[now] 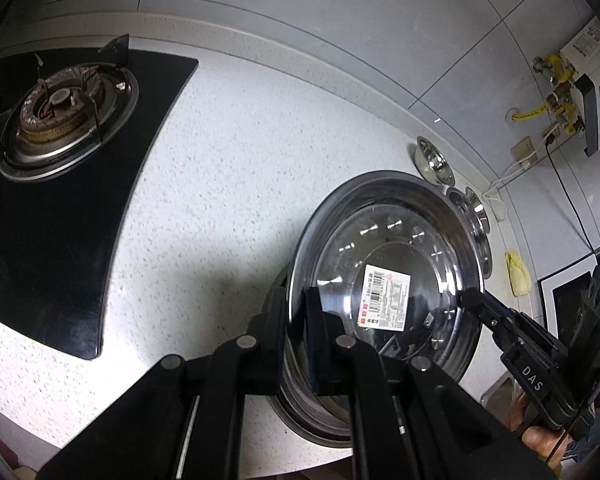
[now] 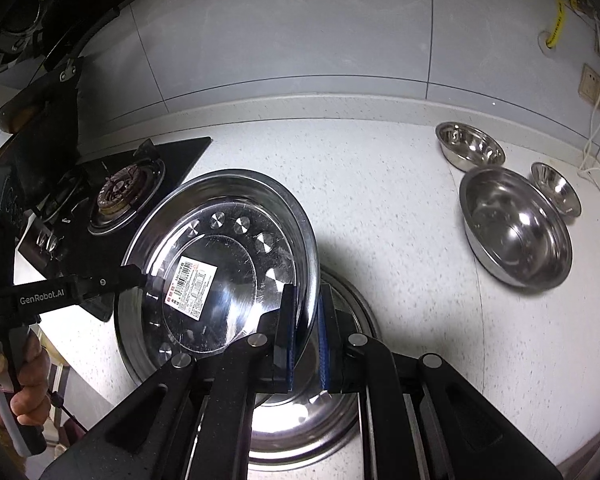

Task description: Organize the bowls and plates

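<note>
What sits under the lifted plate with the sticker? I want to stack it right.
Under the plate is another steel dish on the counter. Only its rim and part of its base show; the rest is covered.

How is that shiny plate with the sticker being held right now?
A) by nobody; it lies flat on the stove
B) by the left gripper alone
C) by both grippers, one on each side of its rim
C: the right gripper and the left gripper each clamp the plate at opposite rims.

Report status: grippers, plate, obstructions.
Left gripper and right gripper both clamped on steel plate rim, opposite sides. Plate tilted above a second plate. Three bowls apart, right.
</note>
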Demonstrator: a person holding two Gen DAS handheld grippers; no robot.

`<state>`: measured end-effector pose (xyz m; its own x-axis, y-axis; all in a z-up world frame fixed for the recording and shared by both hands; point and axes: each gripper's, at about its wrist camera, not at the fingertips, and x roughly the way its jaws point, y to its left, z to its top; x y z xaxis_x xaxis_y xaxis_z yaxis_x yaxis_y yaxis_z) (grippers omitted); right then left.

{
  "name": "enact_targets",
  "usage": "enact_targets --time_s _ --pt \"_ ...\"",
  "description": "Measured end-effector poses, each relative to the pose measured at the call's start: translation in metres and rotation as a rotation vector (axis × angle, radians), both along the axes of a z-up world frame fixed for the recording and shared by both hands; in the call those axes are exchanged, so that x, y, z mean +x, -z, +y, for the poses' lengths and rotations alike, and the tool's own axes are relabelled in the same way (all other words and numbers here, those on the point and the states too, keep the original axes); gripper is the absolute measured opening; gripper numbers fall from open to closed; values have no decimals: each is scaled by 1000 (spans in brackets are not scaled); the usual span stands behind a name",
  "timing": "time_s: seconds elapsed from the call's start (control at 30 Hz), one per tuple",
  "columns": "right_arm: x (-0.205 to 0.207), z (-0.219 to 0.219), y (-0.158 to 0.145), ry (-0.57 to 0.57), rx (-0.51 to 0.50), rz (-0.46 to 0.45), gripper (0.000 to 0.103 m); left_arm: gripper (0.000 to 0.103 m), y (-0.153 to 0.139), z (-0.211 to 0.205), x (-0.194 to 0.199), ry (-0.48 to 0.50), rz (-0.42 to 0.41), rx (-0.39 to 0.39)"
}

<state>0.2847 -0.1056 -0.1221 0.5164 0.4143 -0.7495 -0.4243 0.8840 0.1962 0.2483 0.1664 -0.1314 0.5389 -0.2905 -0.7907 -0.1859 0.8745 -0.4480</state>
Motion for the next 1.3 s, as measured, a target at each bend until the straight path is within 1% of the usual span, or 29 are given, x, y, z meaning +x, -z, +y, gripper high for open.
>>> enact_targets --time_s 0.53,0.87,1.13,1.3 --pt "-8 -6 16 -13 -4 39 9 9 20 -8 -7 -13 44 2" --pt "-4 -7 38 -20 -5 105 9 8 37 -12 -7 -17 79 14" --pt "-3 -9 40 -18 -7 117 9 8 37 -16 -9 -13 71 24" --pt "-5 -13 43 -16 -14 130 9 8 36 -22 -11 6 70 41"
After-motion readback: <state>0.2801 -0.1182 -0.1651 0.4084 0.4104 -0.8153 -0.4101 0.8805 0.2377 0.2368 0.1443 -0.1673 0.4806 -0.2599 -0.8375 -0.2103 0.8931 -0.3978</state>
